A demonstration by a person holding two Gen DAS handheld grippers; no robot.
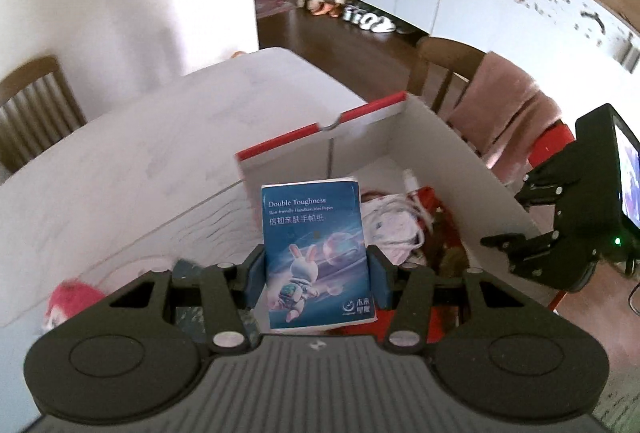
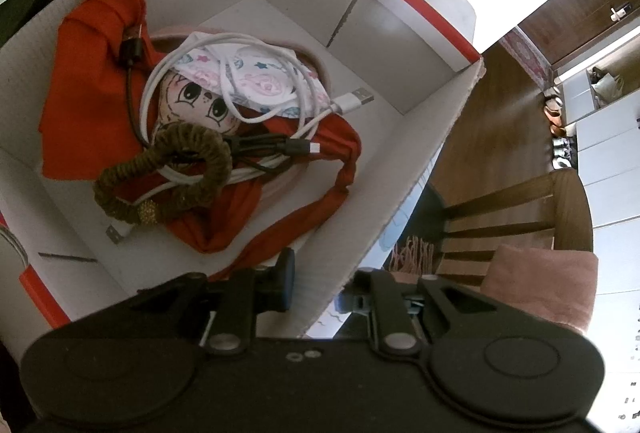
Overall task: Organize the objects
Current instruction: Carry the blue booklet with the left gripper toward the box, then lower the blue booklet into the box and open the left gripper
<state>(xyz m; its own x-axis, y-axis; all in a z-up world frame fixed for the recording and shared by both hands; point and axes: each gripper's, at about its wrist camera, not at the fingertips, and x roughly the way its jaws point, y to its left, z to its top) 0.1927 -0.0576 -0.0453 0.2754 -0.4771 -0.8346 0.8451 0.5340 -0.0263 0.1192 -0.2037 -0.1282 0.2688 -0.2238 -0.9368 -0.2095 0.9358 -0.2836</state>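
Box (image 2: 420,89) with doll (image 2: 200,101), cables, red cloth; left tongs (image 1: 316,273) pinching tissue pack (image 1: 316,249), right tongs (image 2: 320,285) pinching box wall.

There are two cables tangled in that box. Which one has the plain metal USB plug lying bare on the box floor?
The white cable: its silver USB plug rests on the bare floor of the box. The black cable ends in several small connectors lying on the red cloth.
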